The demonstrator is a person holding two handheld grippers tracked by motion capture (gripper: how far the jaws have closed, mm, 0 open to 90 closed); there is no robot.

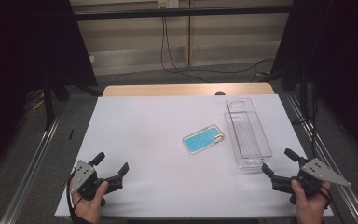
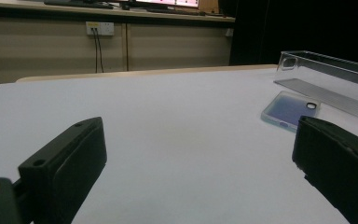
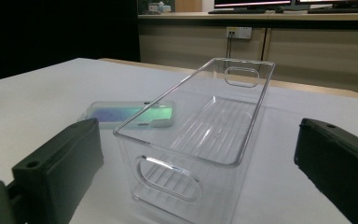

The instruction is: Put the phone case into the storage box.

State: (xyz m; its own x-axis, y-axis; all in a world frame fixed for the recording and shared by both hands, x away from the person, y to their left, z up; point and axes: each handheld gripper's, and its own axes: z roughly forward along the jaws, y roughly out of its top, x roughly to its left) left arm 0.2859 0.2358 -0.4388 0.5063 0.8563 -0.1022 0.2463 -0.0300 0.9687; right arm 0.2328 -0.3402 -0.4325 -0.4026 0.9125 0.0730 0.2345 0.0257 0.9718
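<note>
At the lower left of the high view, the left gripper (image 1: 112, 164) rests on the white table cover (image 1: 140, 130), held in a person's hand (image 1: 91, 203), its two black jaws spread wide with nothing between them. At the lower right of the same view, the right gripper (image 1: 280, 161) sits in the other hand (image 1: 310, 205), jaws likewise wide apart and empty, pointing toward the upper left of the frame. Just above its tips lies the near end of a long clear plastic bin with ribbed floor and cut-out handles (image 1: 247, 133), standing upright at centre right. Just left of the bin, near but apart from it, a blue phone in a clear case (image 1: 203, 139) lies flat and angled on the cover.

In the right gripper view, the bin (image 3: 200, 135) stands between the spread jaws but beyond them, untouched, with the phone (image 3: 128, 113) behind its left wall. In the left gripper view, the phone (image 2: 290, 108) and bin (image 2: 331, 77) sit at the right of the frame, well beyond the open jaws. A cable (image 1: 172, 51) hangs from a wall socket at the top centre of the high view.
</note>
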